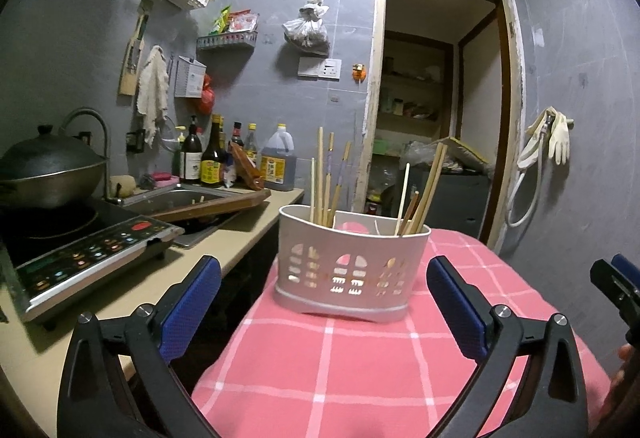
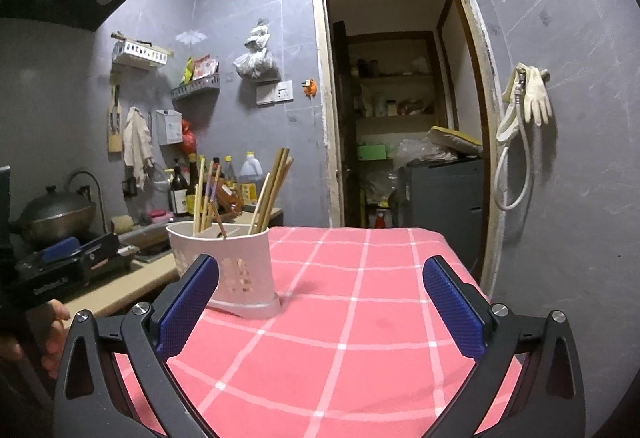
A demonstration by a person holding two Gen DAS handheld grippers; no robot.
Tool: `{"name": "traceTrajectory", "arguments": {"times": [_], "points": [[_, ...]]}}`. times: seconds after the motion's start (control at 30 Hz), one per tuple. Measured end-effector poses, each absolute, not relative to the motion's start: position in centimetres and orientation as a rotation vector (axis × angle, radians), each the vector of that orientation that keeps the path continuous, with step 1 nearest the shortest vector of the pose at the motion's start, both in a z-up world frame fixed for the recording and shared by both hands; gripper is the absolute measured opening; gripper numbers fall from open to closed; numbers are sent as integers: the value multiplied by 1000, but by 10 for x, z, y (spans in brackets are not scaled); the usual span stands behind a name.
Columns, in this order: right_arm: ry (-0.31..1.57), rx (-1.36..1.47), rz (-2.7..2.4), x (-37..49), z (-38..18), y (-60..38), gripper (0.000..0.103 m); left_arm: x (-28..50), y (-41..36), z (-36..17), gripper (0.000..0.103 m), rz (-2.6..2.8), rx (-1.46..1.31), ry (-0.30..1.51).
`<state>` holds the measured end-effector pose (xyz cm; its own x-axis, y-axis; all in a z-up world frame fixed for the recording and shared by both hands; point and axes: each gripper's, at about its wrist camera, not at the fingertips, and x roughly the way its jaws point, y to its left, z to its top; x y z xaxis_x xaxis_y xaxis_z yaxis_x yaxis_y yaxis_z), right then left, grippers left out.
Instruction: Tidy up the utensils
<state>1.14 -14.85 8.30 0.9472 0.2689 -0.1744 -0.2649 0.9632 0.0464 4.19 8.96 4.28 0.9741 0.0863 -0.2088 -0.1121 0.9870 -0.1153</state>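
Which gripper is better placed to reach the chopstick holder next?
Left, probably. The left gripper is open and faces the holder squarely; the open right gripper has it off to its left.

From my feed the lower ends of the chopsticks (image 1: 430, 186) are hidden inside the holder (image 1: 348, 270), the right claw (image 1: 616, 290) is cut off at the left view's edge, and the bottle labels (image 1: 212, 170) are too small to read.
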Motion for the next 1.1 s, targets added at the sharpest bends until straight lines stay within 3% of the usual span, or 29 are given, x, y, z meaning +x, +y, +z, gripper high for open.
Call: {"name": "traceTrajectory", "arguments": {"times": [1.1], "points": [[197,1,174,-4,69,-158,103,18,72,19,101,108,-68,200]]}}
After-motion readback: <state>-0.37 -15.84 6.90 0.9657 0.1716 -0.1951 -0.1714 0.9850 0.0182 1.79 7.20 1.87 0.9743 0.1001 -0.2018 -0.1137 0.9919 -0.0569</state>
